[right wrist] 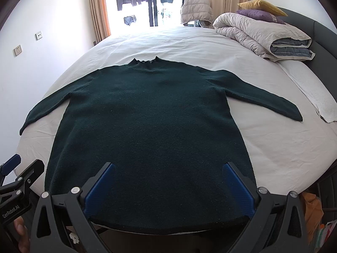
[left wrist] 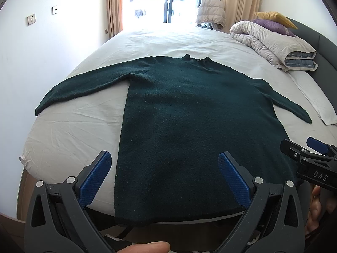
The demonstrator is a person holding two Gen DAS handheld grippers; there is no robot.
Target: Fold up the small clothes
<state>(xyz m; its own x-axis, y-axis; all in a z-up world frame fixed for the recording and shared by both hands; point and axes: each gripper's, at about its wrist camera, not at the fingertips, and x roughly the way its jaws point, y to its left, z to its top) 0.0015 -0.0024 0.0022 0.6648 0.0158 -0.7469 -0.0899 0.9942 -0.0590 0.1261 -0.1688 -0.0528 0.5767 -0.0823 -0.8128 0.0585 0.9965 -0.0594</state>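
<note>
Both the left gripper and right gripper hover with jaws wide apart, gripping nothing, above the sweater hem at the bed edge.

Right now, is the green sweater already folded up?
No, the green sweater lies flat on the bed with both sleeves spread out to the sides.

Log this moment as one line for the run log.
stage: pre-fold | dark green sweater flat on bed, sleeves spread | left gripper open, empty | right gripper open, empty, at hem
</note>
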